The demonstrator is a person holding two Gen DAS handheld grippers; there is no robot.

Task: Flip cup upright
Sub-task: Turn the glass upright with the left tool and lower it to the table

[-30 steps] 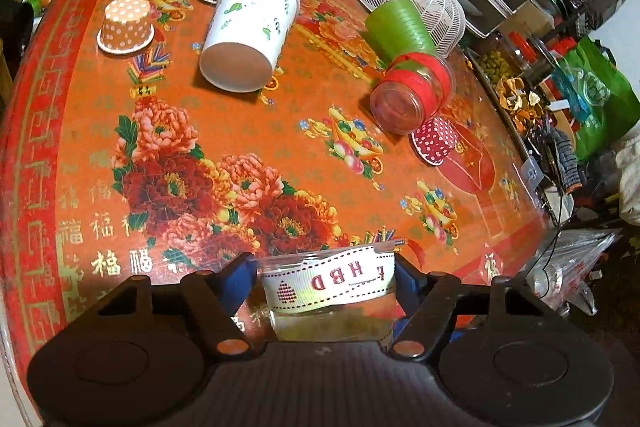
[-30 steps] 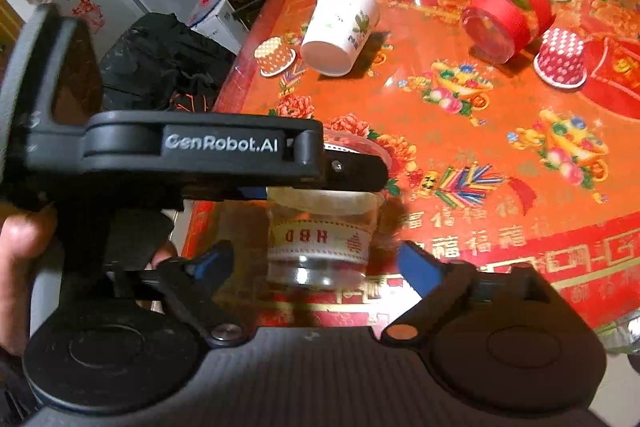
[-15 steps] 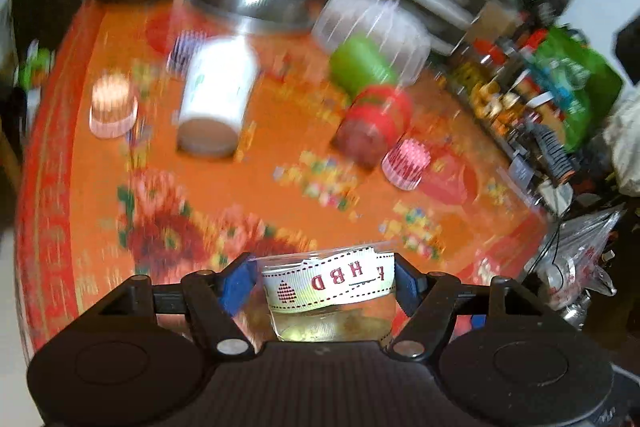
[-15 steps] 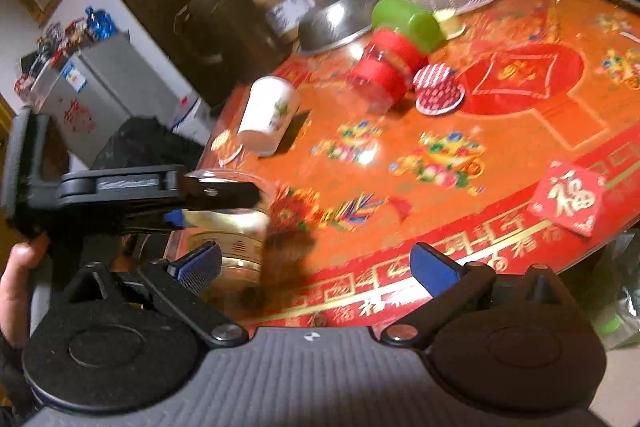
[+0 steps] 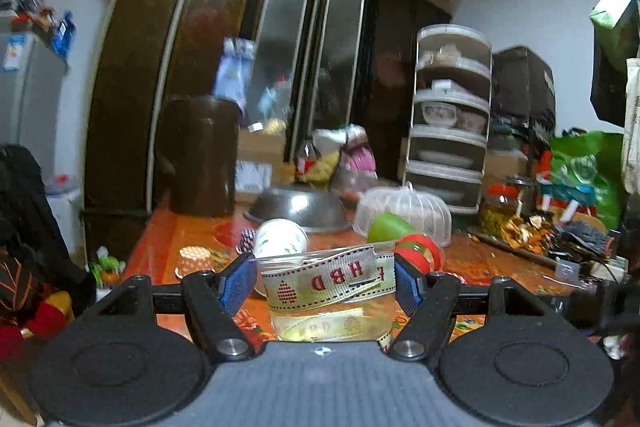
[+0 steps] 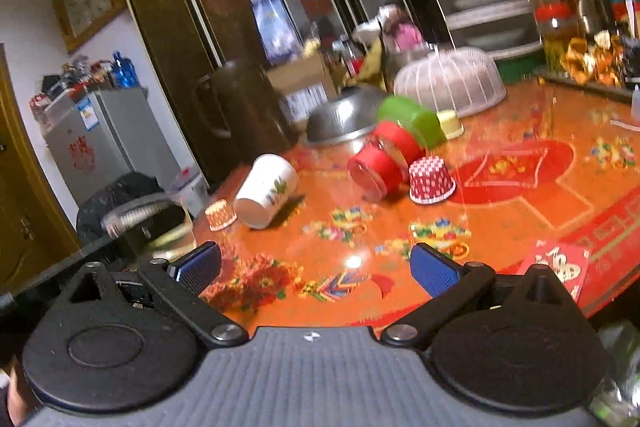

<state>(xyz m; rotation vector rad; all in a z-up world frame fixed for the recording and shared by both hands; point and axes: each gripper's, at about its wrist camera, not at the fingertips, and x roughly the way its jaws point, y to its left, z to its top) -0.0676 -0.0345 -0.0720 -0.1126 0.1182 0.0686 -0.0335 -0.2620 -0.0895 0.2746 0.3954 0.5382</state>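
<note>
Cup [image 5: 326, 291] — clear, ribboned "HBD" — sits clamped between our left tongs [image 5: 325, 283], above the orange tabletop [image 6: 500, 223]. Our right tongs [image 6: 316, 267] gape apart, holding nothing. At twelve o'clock beyond the left tongs lies a white paper cup [image 5: 280, 239] — tipped over.

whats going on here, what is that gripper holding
The left gripper is clamped on a clear plastic cup with an HBD ribbon around it, held above the orange table. The right gripper is open and empty. A white paper cup lies on its side further back.
</note>
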